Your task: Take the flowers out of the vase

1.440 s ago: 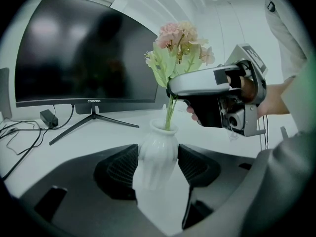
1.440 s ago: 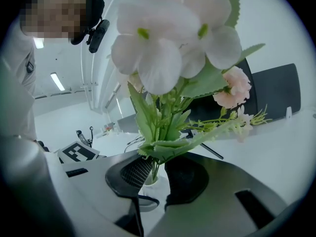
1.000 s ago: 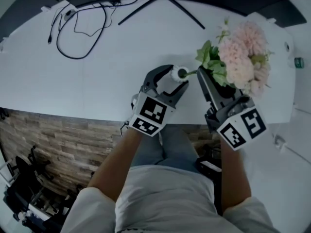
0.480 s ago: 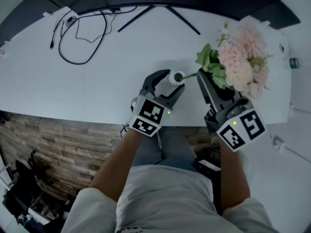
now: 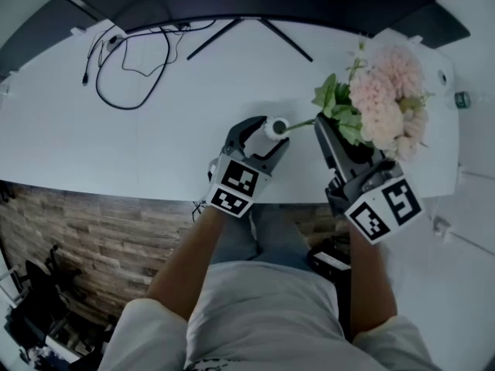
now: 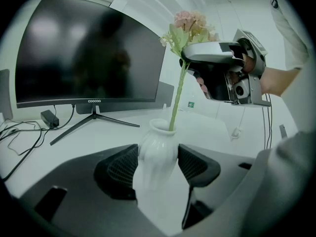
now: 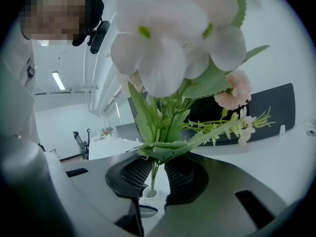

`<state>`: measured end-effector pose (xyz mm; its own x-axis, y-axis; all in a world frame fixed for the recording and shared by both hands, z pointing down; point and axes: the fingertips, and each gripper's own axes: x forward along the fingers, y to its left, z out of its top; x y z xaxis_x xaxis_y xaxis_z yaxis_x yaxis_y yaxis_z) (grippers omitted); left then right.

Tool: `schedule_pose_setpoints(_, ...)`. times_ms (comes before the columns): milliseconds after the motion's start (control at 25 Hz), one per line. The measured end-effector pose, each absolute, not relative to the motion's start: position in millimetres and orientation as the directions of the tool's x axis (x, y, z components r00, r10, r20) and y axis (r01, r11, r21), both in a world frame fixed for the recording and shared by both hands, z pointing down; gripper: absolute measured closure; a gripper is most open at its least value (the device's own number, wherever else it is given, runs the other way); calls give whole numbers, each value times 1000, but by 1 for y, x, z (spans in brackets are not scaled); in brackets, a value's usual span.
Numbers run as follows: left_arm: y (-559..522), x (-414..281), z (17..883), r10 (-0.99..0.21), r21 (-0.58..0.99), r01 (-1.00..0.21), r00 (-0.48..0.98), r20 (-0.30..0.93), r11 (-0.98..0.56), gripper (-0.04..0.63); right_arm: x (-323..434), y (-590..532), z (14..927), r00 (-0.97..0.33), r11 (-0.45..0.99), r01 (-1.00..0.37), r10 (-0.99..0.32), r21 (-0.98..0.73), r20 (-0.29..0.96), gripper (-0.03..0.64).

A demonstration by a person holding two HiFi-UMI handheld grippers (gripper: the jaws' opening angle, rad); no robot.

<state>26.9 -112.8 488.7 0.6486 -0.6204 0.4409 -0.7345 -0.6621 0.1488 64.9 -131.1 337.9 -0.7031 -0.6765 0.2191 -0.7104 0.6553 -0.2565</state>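
A small white vase (image 5: 275,125) (image 6: 157,152) stands upright near the front edge of the white table, and my left gripper (image 5: 265,130) (image 6: 157,158) is shut on its body. One green stem (image 6: 177,95) rises out of the vase mouth (image 7: 149,194). Up at its leaves, below the pink and white flowers (image 5: 387,103) (image 7: 168,48) (image 6: 190,26), my right gripper (image 5: 319,124) (image 7: 156,174) (image 6: 222,68) is shut on the stem. The stem's lower end is still inside the vase.
A dark curved monitor (image 6: 89,53) on a black V-shaped stand (image 5: 247,28) occupies the back of the table (image 5: 155,130). A looped black cable (image 5: 128,52) lies at the back left. The table's front edge runs just under both grippers.
My right gripper has lifted the flowers a little, drawing the stem upward. The left gripper and the vase have stayed in place.
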Motion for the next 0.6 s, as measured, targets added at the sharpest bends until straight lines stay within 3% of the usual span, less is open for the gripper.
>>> schedule_pose_setpoints(600,-112,27,491,-615,149,-733,649,449,-664,339,75,-129,318,-692,645,-720,-697,-254,189,520)
